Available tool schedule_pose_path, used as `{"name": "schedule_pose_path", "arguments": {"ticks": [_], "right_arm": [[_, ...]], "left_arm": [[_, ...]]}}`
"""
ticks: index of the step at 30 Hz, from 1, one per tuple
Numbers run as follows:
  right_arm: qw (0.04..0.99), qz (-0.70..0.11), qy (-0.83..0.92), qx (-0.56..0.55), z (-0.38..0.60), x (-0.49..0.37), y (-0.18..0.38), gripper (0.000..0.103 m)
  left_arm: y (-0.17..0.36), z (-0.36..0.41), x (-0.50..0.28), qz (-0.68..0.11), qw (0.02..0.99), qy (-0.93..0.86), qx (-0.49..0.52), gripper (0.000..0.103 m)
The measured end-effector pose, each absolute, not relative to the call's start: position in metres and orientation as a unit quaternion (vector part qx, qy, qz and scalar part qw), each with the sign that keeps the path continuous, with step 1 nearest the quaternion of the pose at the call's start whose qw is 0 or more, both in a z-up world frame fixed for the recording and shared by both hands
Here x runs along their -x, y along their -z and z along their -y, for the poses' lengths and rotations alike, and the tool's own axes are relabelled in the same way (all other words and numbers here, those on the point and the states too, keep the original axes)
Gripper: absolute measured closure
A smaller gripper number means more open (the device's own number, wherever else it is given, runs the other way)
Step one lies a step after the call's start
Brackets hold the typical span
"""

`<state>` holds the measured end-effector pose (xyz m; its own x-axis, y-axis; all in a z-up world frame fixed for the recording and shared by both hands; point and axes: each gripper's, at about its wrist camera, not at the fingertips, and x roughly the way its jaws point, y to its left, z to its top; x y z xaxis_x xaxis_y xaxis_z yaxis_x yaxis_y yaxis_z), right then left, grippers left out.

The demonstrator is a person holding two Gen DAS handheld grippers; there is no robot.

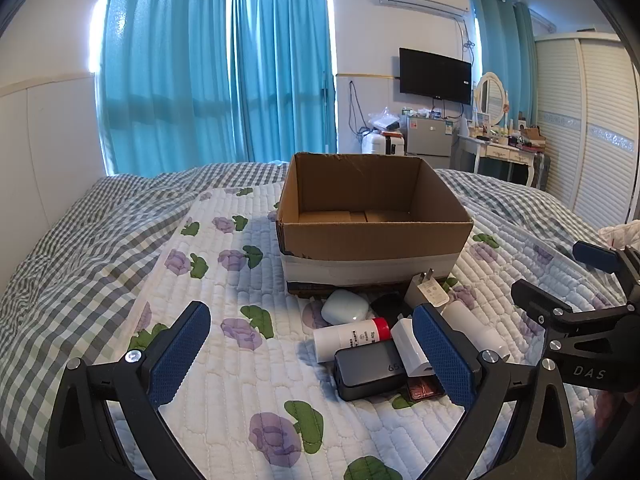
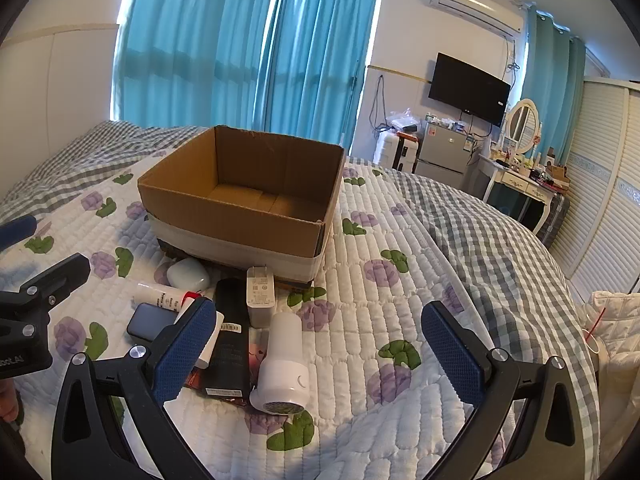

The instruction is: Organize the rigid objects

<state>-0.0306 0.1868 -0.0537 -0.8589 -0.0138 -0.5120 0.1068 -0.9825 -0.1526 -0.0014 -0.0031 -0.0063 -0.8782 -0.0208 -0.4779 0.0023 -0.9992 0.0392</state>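
An open, empty cardboard box (image 1: 376,236) stands on the quilted bed; it also shows in the right wrist view (image 2: 240,216). In front of it lies a pile: a white earbud case (image 1: 344,307), a white tube with a red cap (image 1: 350,336), a dark power bank (image 1: 370,372), a white plug charger (image 1: 428,290), a black rectangular device (image 2: 230,340) and a white lint shaver (image 2: 282,364). My left gripper (image 1: 312,356) is open and empty, just left of the pile. My right gripper (image 2: 320,348) is open and empty, hovering over the pile's right side.
The flowered white quilt (image 1: 240,280) covers the bed, with a grey checked duvet (image 2: 480,240) around it. Blue curtains, a wall TV (image 1: 435,76), a small fridge (image 1: 430,136) and a dressing table (image 2: 520,180) stand beyond the bed.
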Motion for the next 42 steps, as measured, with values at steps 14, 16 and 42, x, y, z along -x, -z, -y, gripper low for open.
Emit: {"name": "schedule_pose_path", "arguments": {"ticks": [14,16,42], "right_arm": [[0.030,-0.092,0.958,-0.269,-0.185,0.032,0.055,0.000],[0.030,-0.092,0.958,-0.269,-0.184,0.032,0.055,0.000],[0.051,-0.091,0.949,-0.296,-0.185,0.040,0.033,0.000]], "left_arm": [[0.007,0.003,0.001,0.019,0.006,0.969,-0.248,0.000],[0.007,0.004,0.001,0.019,0.006,0.969,-0.248,0.000],[0.001,0.004,0.005,0.003,0.009,0.960,-0.281,0.000]]}}
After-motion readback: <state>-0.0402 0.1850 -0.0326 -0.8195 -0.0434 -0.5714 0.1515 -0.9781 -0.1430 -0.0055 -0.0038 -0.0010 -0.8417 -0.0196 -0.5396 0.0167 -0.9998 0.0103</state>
